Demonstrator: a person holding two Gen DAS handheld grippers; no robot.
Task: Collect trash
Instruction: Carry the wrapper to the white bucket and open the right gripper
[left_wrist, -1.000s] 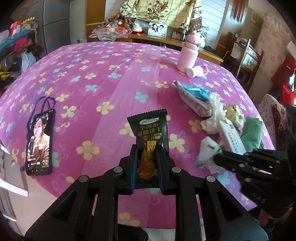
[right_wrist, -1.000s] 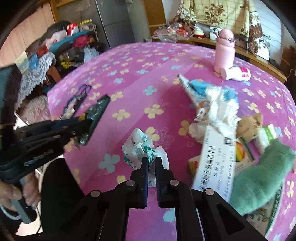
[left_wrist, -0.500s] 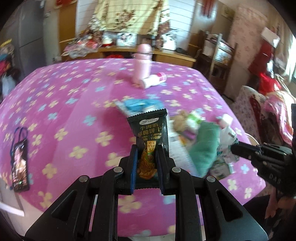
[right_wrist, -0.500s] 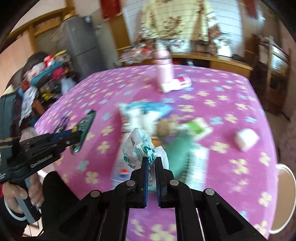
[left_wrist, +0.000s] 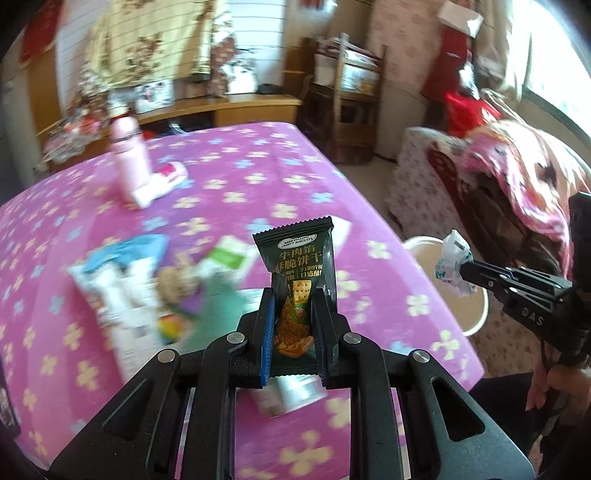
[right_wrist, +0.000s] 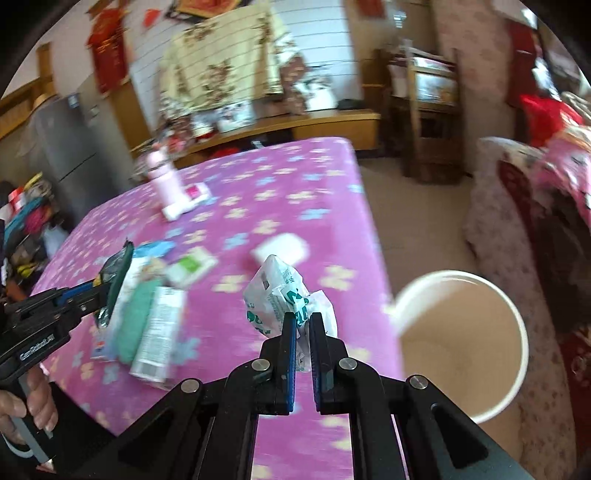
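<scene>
My left gripper (left_wrist: 293, 295) is shut on a dark green biscuit packet (left_wrist: 300, 269), held upright above the pink flowered tablecloth (left_wrist: 258, 173). My right gripper (right_wrist: 302, 317) is shut on a crumpled white and green wrapper (right_wrist: 280, 295). From the left wrist view, that wrapper (left_wrist: 452, 266) hangs over the white bin (left_wrist: 424, 251) beside the table. The right wrist view shows the bin (right_wrist: 517, 325) open at the lower right, just right of the wrapper. A pile of wrappers, tissue and a green cloth (right_wrist: 147, 306) lies on the table.
A pink bottle (left_wrist: 127, 162) stands at the far side with a white and red bottle (left_wrist: 162, 182) lying beside it. A white packet (right_wrist: 282, 249) lies near the table's right edge. An armchair with pink cloth (left_wrist: 517, 177) stands right of the bin.
Both grippers swung to the right with their loads, from over the middle of the table to its right edge. The white bin has come into view.
</scene>
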